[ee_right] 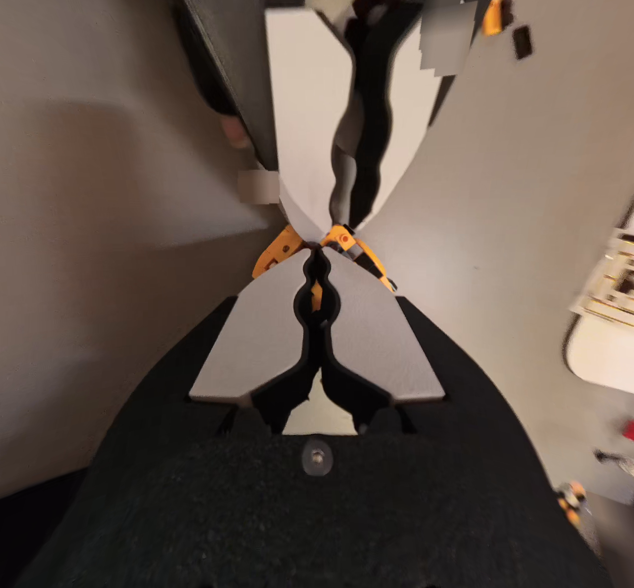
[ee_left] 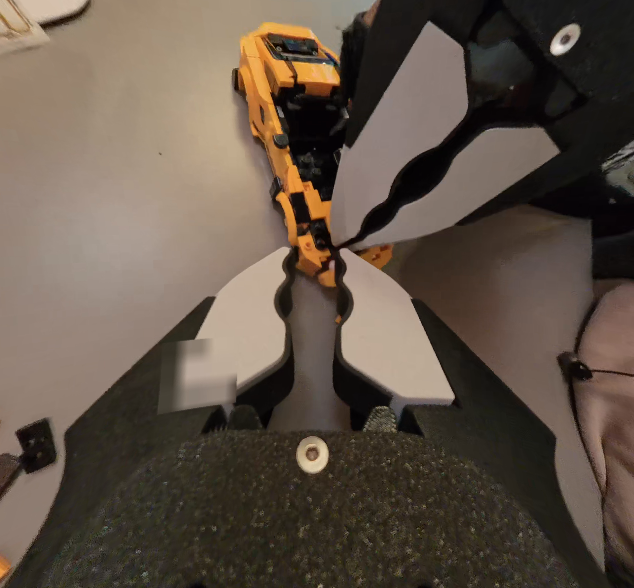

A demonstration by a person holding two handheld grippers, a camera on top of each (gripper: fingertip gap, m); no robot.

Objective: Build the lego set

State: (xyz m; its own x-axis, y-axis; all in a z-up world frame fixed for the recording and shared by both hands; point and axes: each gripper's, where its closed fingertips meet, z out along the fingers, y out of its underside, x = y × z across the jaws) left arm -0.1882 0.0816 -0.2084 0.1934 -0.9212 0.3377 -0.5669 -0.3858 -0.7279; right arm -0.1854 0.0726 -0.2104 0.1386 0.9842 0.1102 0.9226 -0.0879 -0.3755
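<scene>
1. Two grippers are met at one end of an orange and black lego car (ee_left: 291, 119) that lies on a grey table (ee_left: 137, 160).
2. In the left wrist view the car's long axis is seen running away from the camera, slightly leftward, with its near end between the left gripper (ee_left: 314, 263) fingertips and its far end pointed at the top of the frame.
3. The left gripper's jaws are set narrow and are closed on that near end of the car.
4. The right gripper (ee_left: 338, 246) is brought in from the upper right, its tips touching the same end; its jaws are nearly together, and whether a piece is pinched cannot be told.
5. In the right wrist view, blurred, orange parts (ee_right: 281, 252) are seen either side of the right gripper's (ee_right: 317, 252) tips.
6. A white booklet (ee_right: 614, 283) and loose pieces (ee_right: 521, 42) are seen well apart from the car.
</scene>
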